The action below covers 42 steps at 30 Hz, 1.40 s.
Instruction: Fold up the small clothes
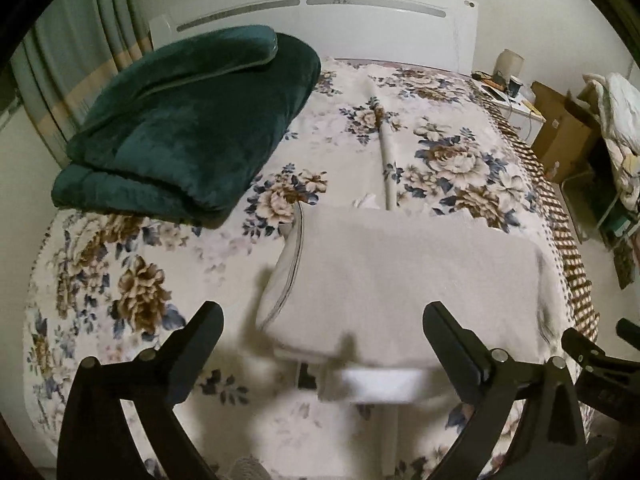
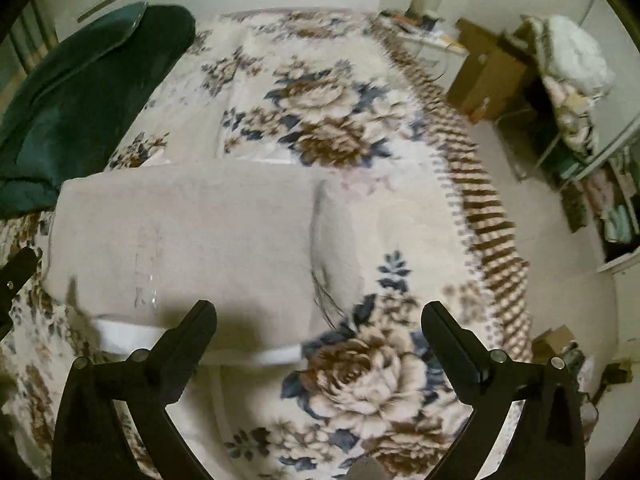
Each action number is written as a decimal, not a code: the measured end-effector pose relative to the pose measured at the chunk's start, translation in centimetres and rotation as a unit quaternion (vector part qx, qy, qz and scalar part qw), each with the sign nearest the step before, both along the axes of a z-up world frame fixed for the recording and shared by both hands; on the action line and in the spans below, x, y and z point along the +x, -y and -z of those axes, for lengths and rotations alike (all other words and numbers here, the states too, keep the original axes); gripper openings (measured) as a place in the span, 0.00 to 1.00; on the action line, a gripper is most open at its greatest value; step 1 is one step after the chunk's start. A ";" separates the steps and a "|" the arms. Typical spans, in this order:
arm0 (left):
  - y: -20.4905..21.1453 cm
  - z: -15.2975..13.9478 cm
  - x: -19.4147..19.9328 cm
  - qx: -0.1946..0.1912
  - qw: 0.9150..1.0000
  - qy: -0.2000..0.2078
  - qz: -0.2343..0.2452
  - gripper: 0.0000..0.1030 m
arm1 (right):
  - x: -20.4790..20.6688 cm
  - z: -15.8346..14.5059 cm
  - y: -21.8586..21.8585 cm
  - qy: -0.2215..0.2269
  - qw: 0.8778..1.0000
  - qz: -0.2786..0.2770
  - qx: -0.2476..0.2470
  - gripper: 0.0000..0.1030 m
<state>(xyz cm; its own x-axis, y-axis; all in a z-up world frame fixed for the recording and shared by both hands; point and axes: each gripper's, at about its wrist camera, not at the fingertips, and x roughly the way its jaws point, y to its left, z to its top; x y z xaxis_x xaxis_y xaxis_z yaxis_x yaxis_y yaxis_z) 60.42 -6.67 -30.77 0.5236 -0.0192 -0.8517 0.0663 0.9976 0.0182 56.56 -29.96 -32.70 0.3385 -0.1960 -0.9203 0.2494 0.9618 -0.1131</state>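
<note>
A pale grey folded garment (image 1: 404,280) lies flat on the floral bedspread (image 1: 120,272), with a white layer showing at its near edge. My left gripper (image 1: 324,320) is open and empty, hovering just above the garment's near edge. The garment also shows in the right wrist view (image 2: 192,240). My right gripper (image 2: 320,316) is open and empty above the garment's near right corner. The right gripper's tip shows in the left wrist view at the far right (image 1: 600,352).
A folded dark green blanket (image 1: 192,120) lies at the back left of the bed. A white headboard (image 1: 320,20) stands behind. A nightstand (image 1: 512,96), cardboard boxes (image 1: 560,132) and a rack with laundry (image 1: 616,120) stand right of the bed.
</note>
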 end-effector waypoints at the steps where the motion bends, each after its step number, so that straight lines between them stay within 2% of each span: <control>1: 0.0 -0.5 -0.6 -0.001 1.000 0.001 0.001 0.99 | -0.7 -0.7 -0.2 0.005 1.000 0.002 -0.007 1.00; 10: -0.2 -8.1 -8.2 -0.005 0.999 0.035 0.009 0.99 | -9.2 -10.4 -2.1 0.071 0.996 0.007 -0.045 1.00; 21: -0.7 -18.1 -19.5 -0.004 0.996 0.086 0.013 0.99 | -22.0 -23.3 -4.2 0.142 0.989 0.000 -0.046 1.00; 26: -1.2 -21.2 -23.9 -0.018 0.995 0.097 0.007 0.99 | -28.0 -28.5 -5.1 0.181 0.982 -0.004 -0.048 1.00; 35: -2.1 -24.6 -29.7 -0.016 0.993 0.121 0.000 0.99 | -36.6 -34.0 -6.2 0.211 0.977 -0.019 -0.037 1.00; 42: -2.0 -25.6 -32.4 -0.015 0.993 0.121 0.003 0.99 | -40.3 -36.4 -6.7 0.224 0.974 -0.028 -0.027 1.00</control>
